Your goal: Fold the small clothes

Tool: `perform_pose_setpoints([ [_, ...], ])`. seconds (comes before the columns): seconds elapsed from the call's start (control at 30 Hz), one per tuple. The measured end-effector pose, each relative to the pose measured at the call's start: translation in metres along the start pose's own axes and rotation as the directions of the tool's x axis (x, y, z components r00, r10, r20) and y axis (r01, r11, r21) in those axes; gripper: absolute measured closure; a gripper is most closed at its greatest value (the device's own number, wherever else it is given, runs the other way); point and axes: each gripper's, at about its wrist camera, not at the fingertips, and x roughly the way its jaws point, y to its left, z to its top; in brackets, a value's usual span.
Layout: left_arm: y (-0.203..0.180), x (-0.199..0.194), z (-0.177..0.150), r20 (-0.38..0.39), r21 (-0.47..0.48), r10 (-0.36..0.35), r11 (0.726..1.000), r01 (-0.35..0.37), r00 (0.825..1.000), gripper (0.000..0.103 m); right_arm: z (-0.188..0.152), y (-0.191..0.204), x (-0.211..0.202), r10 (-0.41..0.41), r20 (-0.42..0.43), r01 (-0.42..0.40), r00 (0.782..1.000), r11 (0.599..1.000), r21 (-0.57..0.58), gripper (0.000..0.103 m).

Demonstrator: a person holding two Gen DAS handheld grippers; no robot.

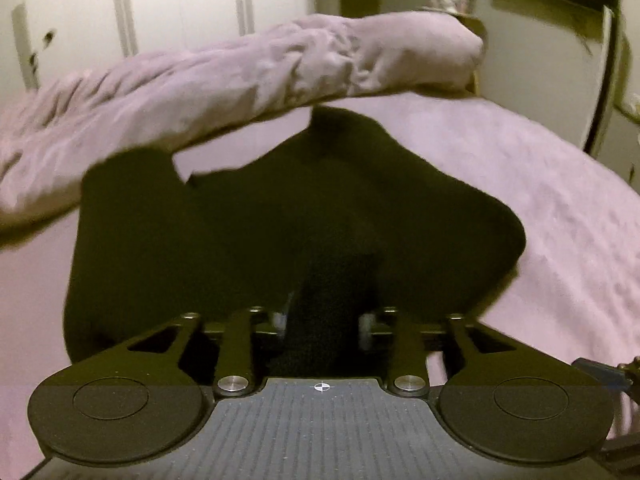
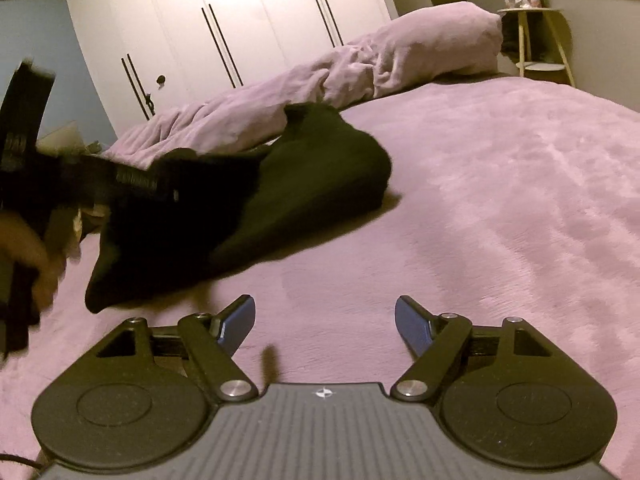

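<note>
A black garment [image 1: 240, 220] lies crumpled on the pink bedspread [image 1: 540, 208], dark and blurred. My left gripper [image 1: 323, 318] is right over its near edge, jaws apart, with a fold of the black cloth filling the gap between them. In the right wrist view the same garment [image 2: 304, 184] rises at its left side toward the left gripper [image 2: 164, 188], held by a person's hand [image 2: 28, 256]. My right gripper [image 2: 324, 304] is open over bare bedspread, just in front of the garment's near corner, with nothing between its blue pads [image 2: 240, 320].
A rolled pink duvet [image 2: 320, 76] and a pillow [image 2: 440, 40] line the bed's far side behind the garment. White wardrobe doors [image 2: 240, 20] stand beyond. A small round side table [image 2: 536, 40] is at the far right. Bedspread [image 2: 500, 200] stretches to the right.
</note>
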Motion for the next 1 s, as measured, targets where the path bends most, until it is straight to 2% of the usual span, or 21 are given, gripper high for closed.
perform_pose_setpoints([
  [0.03, 0.006, -0.007, -0.003, 0.012, -0.06, -0.027, 0.998, 0.028, 1.0, 0.049, 0.0, 0.0, -0.002, -0.001, 0.0, 0.001, 1.0, 1.0, 0.0, 0.026],
  [0.07, 0.014, -0.018, -0.008, 0.032, -0.137, -0.068, 0.988, 0.072, 0.997, 0.036, 0.0, -0.001, -0.003, -0.002, -0.001, 0.002, 1.0, 1.0, 0.002, 0.026],
  [0.13, 0.031, -0.047, -0.02, 0.095, -0.253, -0.105, 0.959, 0.126, 0.99, 0.029, 0.003, -0.002, -0.003, -0.002, -0.004, 0.002, 1.0, 1.0, 0.006, 0.025],
  [0.17, 0.038, -0.059, -0.025, 0.117, -0.285, -0.1, 0.95, 0.13, 0.988, 0.024, 0.007, -0.001, -0.002, -0.002, -0.002, 0.002, 1.0, 1.0, 0.008, 0.025],
  [0.23, 0.052, -0.083, -0.043, 0.151, -0.333, -0.051, 0.938, 0.1, 0.987, 0.017, 0.017, 0.001, 0.0, 0.014, 0.014, -0.014, 1.0, 1.0, 0.01, 0.025],
  [0.33, 0.075, -0.107, -0.076, 0.129, -0.393, 0.054, 0.919, 0.001, 0.99, 0.016, 0.041, 0.013, 0.005, 0.066, 0.062, -0.066, 0.996, 0.998, 0.007, 0.025],
  [0.47, 0.105, -0.115, -0.114, 0.012, -0.495, 0.118, 0.864, -0.096, 0.993, 0.016, 0.079, 0.044, 0.031, 0.183, 0.06, -0.184, 0.981, 0.983, 0.008, 0.027],
  [0.57, 0.125, -0.114, -0.127, -0.035, -0.53, 0.157, 0.834, -0.151, 0.987, 0.016, 0.112, 0.075, 0.059, 0.282, 0.04, -0.283, 0.958, 0.959, 0.005, 0.028],
  [0.63, 0.135, -0.117, -0.135, -0.045, -0.553, 0.169, 0.817, -0.166, 0.985, 0.016, 0.132, 0.099, 0.09, 0.363, -0.029, -0.363, 0.931, 0.932, 0.0, 0.028],
  [0.67, 0.141, -0.12, -0.14, -0.05, -0.564, 0.17, 0.808, -0.169, 0.984, 0.016, 0.14, 0.109, 0.107, 0.377, -0.061, -0.377, 0.924, 0.926, 0.006, 0.028],
  [0.7, 0.147, -0.12, -0.143, -0.055, -0.578, 0.167, 0.799, -0.168, 0.984, 0.016, 0.146, 0.119, 0.127, 0.375, -0.101, -0.376, 0.921, 0.926, 0.013, 0.028],
  [0.83, 0.161, -0.119, -0.15, -0.077, -0.604, 0.162, 0.777, -0.176, 0.984, 0.016, 0.153, 0.143, 0.214, 0.364, -0.329, -0.35, 0.872, 0.931, 0.103, 0.028],
  [0.93, 0.167, -0.119, -0.157, -0.09, -0.615, 0.163, 0.767, -0.184, 0.982, 0.015, 0.146, 0.152, 0.245, 0.362, -0.362, -0.331, 0.859, 0.932, 0.148, 0.028],
  [1.0, 0.171, -0.122, -0.161, -0.095, -0.625, 0.155, 0.76, -0.18, 0.983, 0.015, 0.143, 0.154, 0.256, 0.419, -0.373, -0.362, 0.828, 0.907, 0.217, 0.028],
])
